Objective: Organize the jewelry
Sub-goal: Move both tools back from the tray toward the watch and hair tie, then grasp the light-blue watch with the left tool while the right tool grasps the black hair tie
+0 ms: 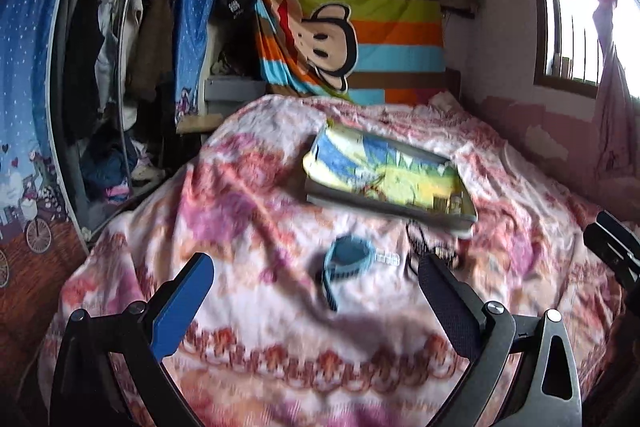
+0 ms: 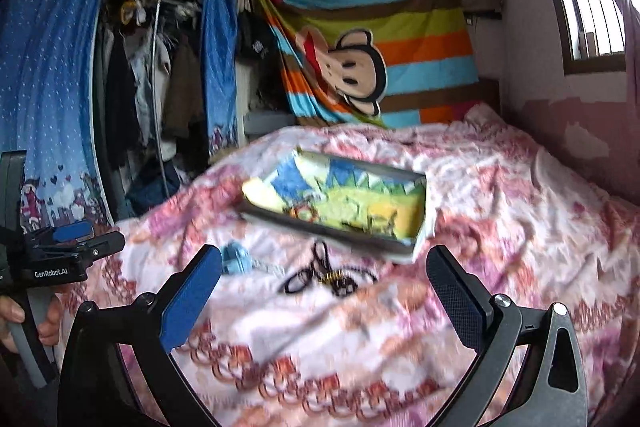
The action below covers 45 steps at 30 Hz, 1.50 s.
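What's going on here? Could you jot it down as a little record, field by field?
Place: bedroom, flowered bedspread
Box: shallow open box with colourful lining, lying on the bed
Blue item: blue band, in front of the box, to its left
Dark item: black beaded strand, tangled, just before the box
Left tool: open, empty, above the bed
Right tool: open, empty, above the bed
Jewelry in box: none clearly visible

Before you is a bed covered with a rumpled pink-and-white floral blanket (image 1: 248, 195). On it lie an open shallow box with a colourful cartoon lining (image 1: 388, 175), a light-blue band-shaped bracelet (image 1: 346, 261) and, just beside it, a tangled black cord necklace (image 2: 324, 273).
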Each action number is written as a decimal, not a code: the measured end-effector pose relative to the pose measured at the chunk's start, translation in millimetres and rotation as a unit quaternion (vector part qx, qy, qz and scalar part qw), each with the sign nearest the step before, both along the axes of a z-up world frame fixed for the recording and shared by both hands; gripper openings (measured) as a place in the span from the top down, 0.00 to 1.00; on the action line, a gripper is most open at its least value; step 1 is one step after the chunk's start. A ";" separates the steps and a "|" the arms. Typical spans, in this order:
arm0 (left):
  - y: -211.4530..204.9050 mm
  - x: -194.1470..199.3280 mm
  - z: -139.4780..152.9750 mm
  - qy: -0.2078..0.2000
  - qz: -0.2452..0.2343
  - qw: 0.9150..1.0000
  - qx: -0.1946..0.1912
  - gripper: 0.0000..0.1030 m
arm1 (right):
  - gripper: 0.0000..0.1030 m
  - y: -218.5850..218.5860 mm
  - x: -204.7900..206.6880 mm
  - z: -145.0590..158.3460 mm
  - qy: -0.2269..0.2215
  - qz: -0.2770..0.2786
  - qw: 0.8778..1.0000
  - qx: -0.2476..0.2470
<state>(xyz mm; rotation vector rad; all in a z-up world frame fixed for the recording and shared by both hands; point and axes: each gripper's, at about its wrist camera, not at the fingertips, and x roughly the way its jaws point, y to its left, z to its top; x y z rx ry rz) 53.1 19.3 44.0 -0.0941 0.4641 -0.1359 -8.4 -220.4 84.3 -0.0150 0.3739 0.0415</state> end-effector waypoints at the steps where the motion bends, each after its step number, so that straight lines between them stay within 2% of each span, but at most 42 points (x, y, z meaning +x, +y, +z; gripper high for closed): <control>1: -0.6 -2.0 -4.2 0.007 -0.001 1.000 0.002 0.00 | 0.02 -2.0 2.1 -3.8 0.012 -0.002 1.000 0.001; 8: -6.0 4.6 -31.4 0.055 -0.010 0.998 0.026 0.00 | 0.02 -12.7 23.2 -33.1 0.087 -0.008 0.996 0.013; 17: -3.3 33.6 -50.5 0.098 -0.007 0.995 0.021 0.00 | 0.02 -6.4 60.7 -61.6 0.159 0.026 0.987 0.006; 24: -7.3 59.7 -53.9 0.104 -0.008 0.994 0.023 0.00 | 0.02 3.7 95.4 -70.4 0.167 0.072 0.983 -0.008; 27: -12.9 72.5 -55.4 0.107 -0.017 0.993 0.038 0.00 | 0.03 5.9 107.3 -72.3 0.163 0.079 0.983 -0.021; 32: -18.9 96.9 -59.4 0.121 -0.042 0.991 0.047 0.00 | 0.04 4.7 126.4 -75.0 0.168 0.092 0.981 -0.010; 34: -20.3 105.6 -60.8 0.126 -0.050 0.990 0.047 0.00 | 0.10 4.6 134.0 -77.3 0.172 0.097 0.980 -0.008; 36: -21.7 113.0 -61.0 0.125 -0.055 0.989 0.051 0.00 | 0.21 7.0 143.9 -80.9 0.180 0.102 0.978 -0.009; 40: -22.6 122.9 -62.0 0.124 -0.065 0.989 0.052 0.01 | 0.32 8.4 159.3 -89.7 0.195 0.117 0.974 0.002; 42: -22.4 127.4 -64.0 0.128 -0.069 0.988 0.051 0.04 | 0.40 10.1 166.3 -94.1 0.201 0.124 0.972 0.008; 45: -23.5 132.7 -66.6 0.134 -0.079 0.986 0.051 0.11 | 0.45 14.4 172.9 -98.5 0.206 0.136 0.969 0.013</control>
